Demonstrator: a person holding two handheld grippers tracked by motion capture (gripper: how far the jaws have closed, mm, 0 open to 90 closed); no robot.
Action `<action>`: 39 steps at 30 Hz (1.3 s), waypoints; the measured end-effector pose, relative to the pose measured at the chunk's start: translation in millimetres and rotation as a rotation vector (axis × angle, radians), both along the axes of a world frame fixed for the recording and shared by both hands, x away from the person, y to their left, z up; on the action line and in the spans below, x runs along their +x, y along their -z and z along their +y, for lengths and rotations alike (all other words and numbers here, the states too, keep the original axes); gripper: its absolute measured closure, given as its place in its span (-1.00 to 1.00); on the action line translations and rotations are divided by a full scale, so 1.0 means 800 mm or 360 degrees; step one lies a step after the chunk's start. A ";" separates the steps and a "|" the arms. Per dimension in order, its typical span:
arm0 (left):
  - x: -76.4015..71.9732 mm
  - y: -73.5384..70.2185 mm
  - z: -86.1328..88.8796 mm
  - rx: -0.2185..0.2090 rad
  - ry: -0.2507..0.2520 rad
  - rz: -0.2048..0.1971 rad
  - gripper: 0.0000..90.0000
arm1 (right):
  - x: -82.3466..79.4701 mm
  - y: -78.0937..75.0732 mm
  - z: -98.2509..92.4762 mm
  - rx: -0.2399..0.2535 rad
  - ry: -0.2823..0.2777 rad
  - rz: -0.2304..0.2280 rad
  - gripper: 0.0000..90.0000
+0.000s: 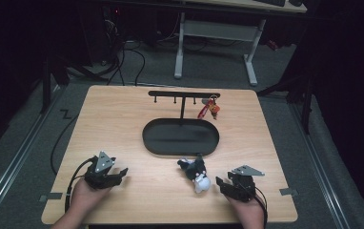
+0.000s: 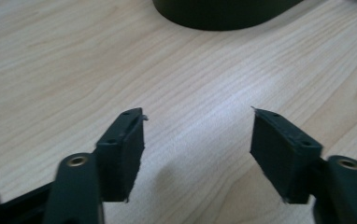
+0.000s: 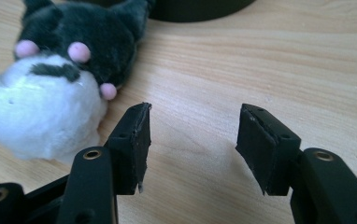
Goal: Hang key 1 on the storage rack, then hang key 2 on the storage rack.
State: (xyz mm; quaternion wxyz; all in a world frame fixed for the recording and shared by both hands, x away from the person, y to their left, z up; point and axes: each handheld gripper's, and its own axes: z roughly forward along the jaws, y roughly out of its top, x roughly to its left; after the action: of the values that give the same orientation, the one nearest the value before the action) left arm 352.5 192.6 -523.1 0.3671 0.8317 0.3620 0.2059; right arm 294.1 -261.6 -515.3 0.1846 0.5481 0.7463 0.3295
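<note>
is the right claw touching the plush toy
Apart. In the right gripper view the right claw stands open with bare wood between its jaws, and the plush toy lies just left of its left jaw, with a thin strip of table showing between them.

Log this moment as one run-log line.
left gripper: open, empty | right gripper: open, empty | plush toy: on table, beside right jaws | keychain: on rack

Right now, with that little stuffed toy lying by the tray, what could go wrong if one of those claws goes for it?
1. The plush toy lies to one side of the right gripper, outside its open fingers; closing now would likely catch nothing.
2. It is soft and round, so a pinch at the edge may slip off.
3. It lies close to the black tray; a nudge could push it against the rim.
</note>
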 end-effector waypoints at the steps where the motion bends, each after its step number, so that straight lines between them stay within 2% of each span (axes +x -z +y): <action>1: 0.000 0.000 0.000 0.0001 0.0002 0.0016 -0.34 | 0.001 -0.001 0.001 -0.0026 -0.0002 0.0017 -0.01; 3: 0.001 -0.001 0.001 -0.0005 0.0011 0.0011 -0.41 | 0.001 -0.004 0.002 -0.0072 0.0023 0.0053 -0.02; 7: 0.002 -0.005 0.003 -0.0026 -0.0001 -0.0008 -0.45 | 0.002 -0.013 0.004 -0.0112 0.0052 0.0140 -0.07; 10: 0.001 -0.007 0.002 -0.0004 0.0006 -0.0025 -0.45 | 0.005 -0.021 0.008 -0.0185 0.0023 0.0206 -0.08; 13: 0.001 -0.010 -0.001 -0.0011 0.0014 -0.0041 -0.45 | 0.010 -0.028 0.012 -0.0200 0.0018 0.0281 -0.10; 16: 0.002 -0.010 -0.005 -0.0001 0.0027 -0.0029 -0.45 | 0.015 -0.033 0.018 -0.0215 -0.0012 0.0343 -0.11; 21: 0.007 -0.008 -0.011 0.0007 0.0051 -0.0019 -0.44 | 0.024 -0.038 0.026 -0.0259 -0.0042 0.0489 -0.14; 28: 0.007 -0.009 -0.014 -0.0011 0.0061 -0.0044 -0.44 | 0.036 -0.045 0.031 -0.0291 -0.0063 0.0640 -0.22; 32: 0.006 -0.008 -0.013 0.0001 0.0070 -0.0003 -0.45 | 0.042 -0.051 0.036 -0.0364 -0.0098 0.0729 -0.27; 36: 0.002 -0.010 -0.012 0.0021 0.0077 -0.0023 -0.45 | 0.044 -0.060 0.043 -0.0440 -0.0117 0.0801 -0.32; 39: 0.001 -0.012 -0.008 0.0002 0.0057 -0.0027 -0.45 | 0.044 -0.069 0.052 -0.0485 -0.0167 0.0839 -0.37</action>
State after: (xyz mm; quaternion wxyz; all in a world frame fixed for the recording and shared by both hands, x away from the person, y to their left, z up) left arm 353.0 185.9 -513.3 0.3733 0.8366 0.3437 0.2064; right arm 329.0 -220.2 -460.2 0.0476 0.5413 0.8366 0.0694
